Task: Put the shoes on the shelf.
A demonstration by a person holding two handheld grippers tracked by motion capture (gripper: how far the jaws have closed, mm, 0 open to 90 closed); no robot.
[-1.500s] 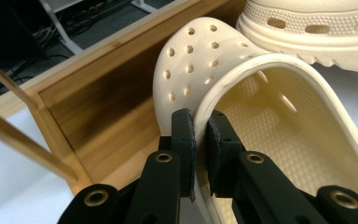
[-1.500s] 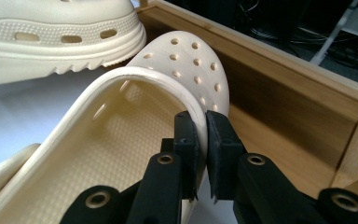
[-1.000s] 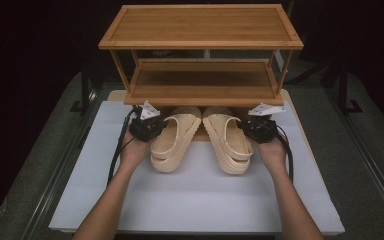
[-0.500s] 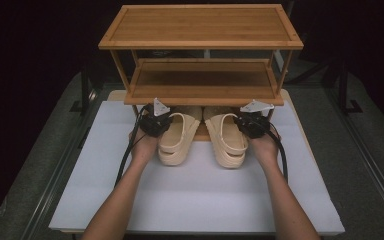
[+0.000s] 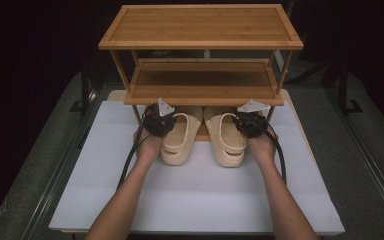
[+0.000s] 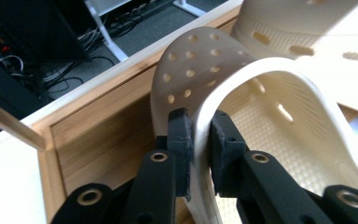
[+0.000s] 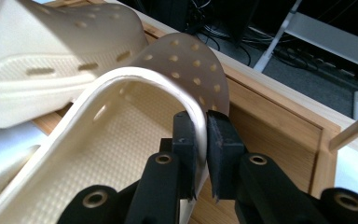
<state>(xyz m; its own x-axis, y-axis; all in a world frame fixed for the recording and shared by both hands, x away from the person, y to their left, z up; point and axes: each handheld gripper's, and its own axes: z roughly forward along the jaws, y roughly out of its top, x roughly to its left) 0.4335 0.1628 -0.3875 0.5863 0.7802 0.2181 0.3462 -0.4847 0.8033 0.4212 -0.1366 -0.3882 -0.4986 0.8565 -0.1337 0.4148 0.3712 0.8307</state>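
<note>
Here's the desk [image 5: 195,200] under its white mat, and on it the wooden two-tier shoe rack [image 5: 201,30], open at the front. Two cream perforated sandals lie side by side at its foot, toes tucked under the lowest shelf, heels out on the mat. The left sandal [image 5: 179,140] sits just beside the right sandal [image 5: 226,141], the pair nearly touching. Now the left gripper [image 6: 199,140]: its fingers pinch the outer edge of the left sandal's strap, rim squeezed between the pads. The right gripper [image 7: 200,140] mirrors it, fingers clamped on the right sandal's strap edge. Both hands hold low on the outer sides, cables trailing back over the mat.
</note>
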